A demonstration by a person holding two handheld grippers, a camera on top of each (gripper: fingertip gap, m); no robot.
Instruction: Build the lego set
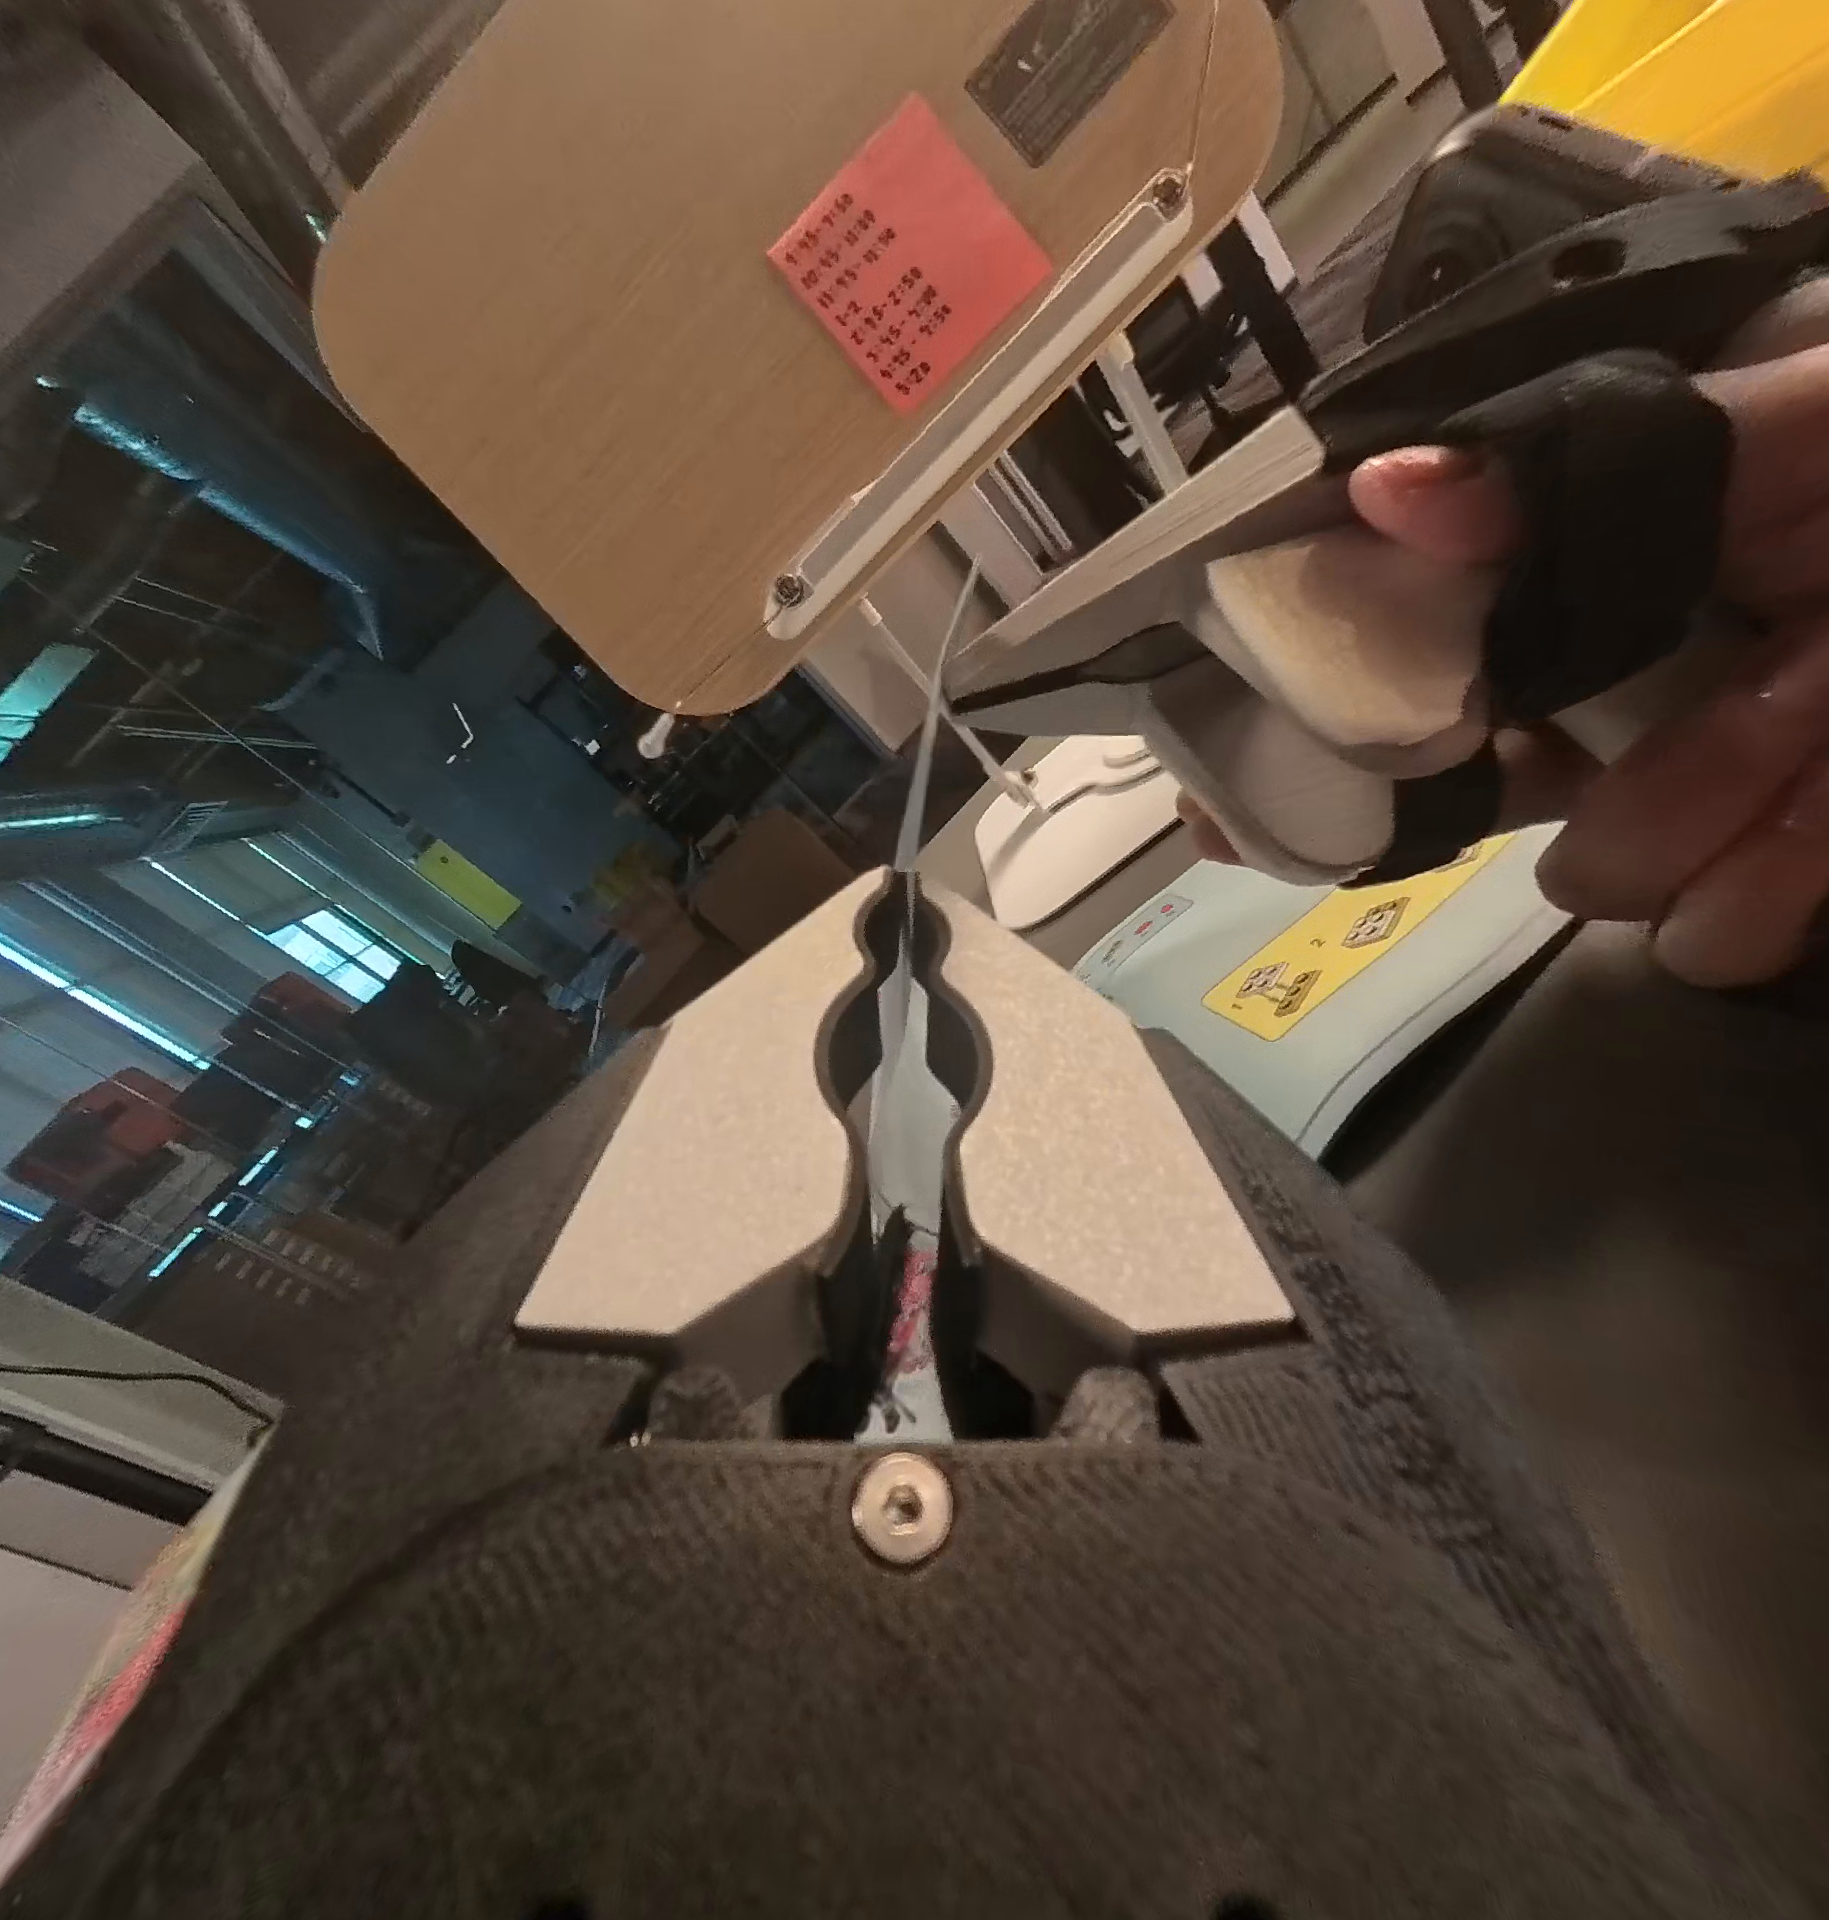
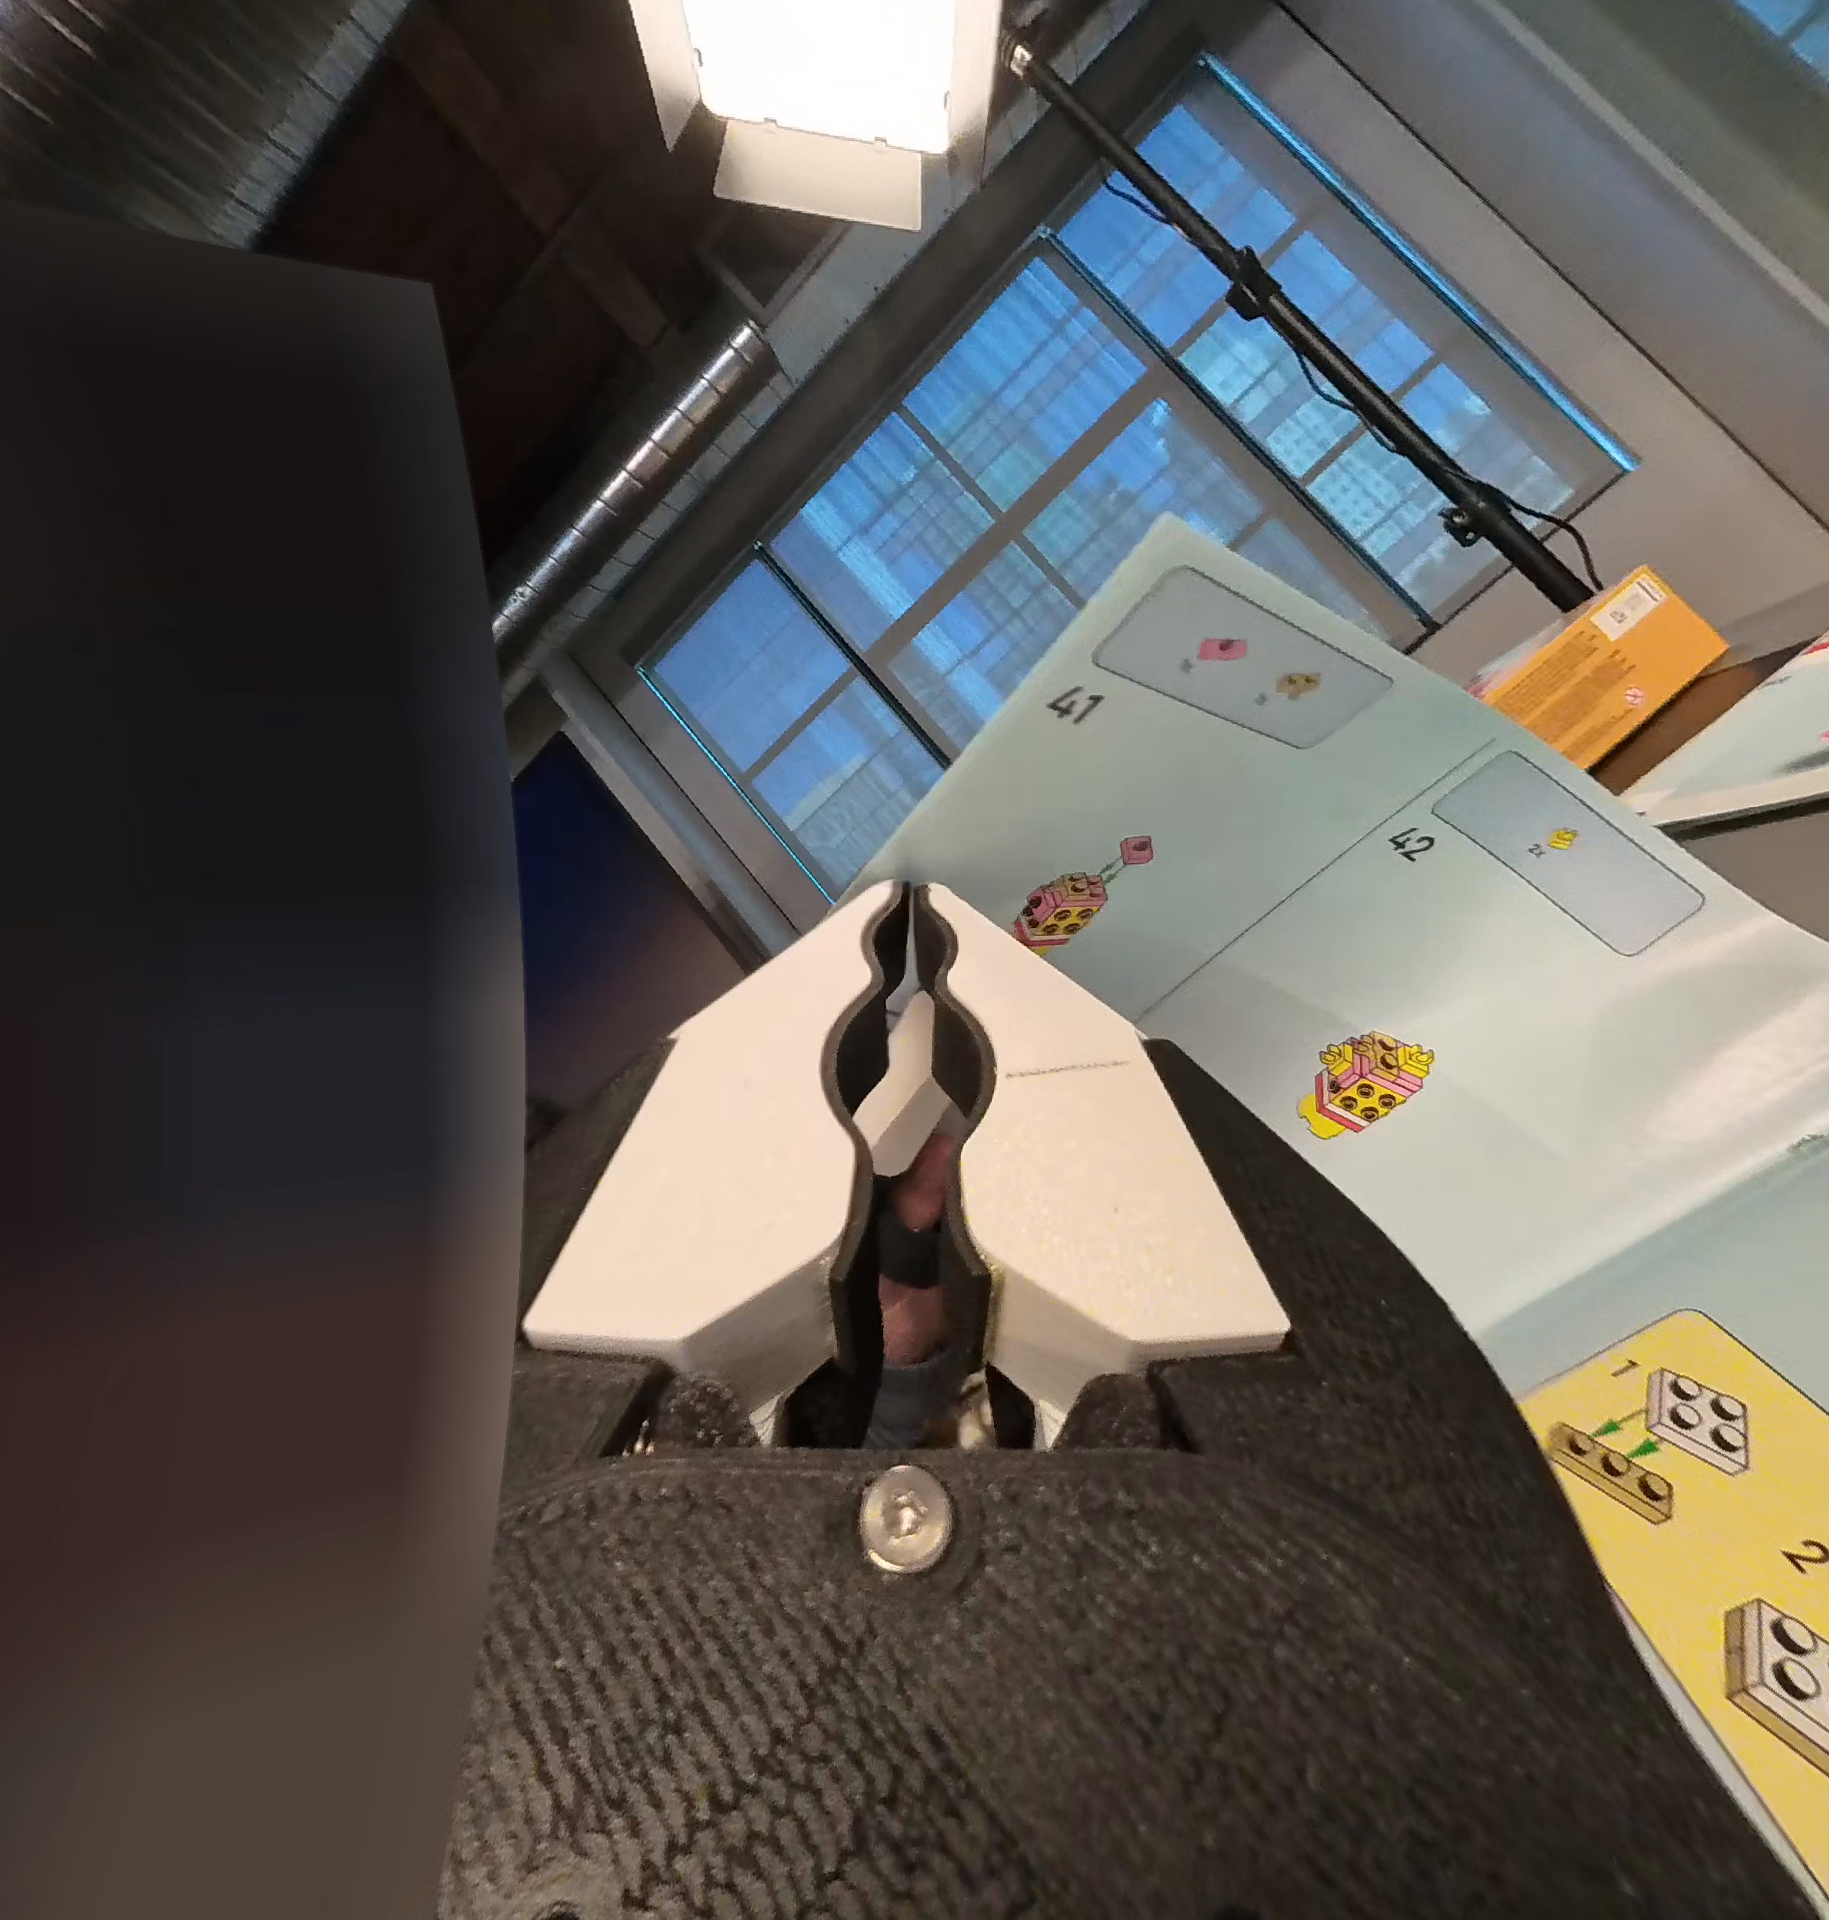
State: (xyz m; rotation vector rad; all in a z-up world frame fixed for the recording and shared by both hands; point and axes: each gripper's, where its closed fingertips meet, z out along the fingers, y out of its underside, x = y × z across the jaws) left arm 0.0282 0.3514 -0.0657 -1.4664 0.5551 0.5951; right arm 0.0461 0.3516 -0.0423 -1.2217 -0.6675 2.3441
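My left gripper (image 1: 905, 883) is shut on a pale blue page of the instruction booklet (image 1: 934, 727), which I see edge-on running up out of its tips. My right gripper (image 1: 960, 675), held by a gloved hand (image 1: 1575, 540), comes in from the right with its tips shut on the same page higher up. In the right wrist view my right gripper (image 2: 910, 896) is shut at the left edge of that page (image 2: 1305, 935), which bends away to the right and shows building steps. One finger of the left gripper (image 2: 910, 1091) shows through the gap behind the jaws.
A wooden board with a pink note (image 1: 785, 343) hangs ahead of the left gripper. A white object (image 1: 1076, 821) lies beyond the booklet. An orange box (image 2: 1606, 665) and another printed sheet (image 2: 1772, 758) lie on the table to the right, by a black stand pole (image 2: 1305, 322). My left and right fingertips are right by each other.
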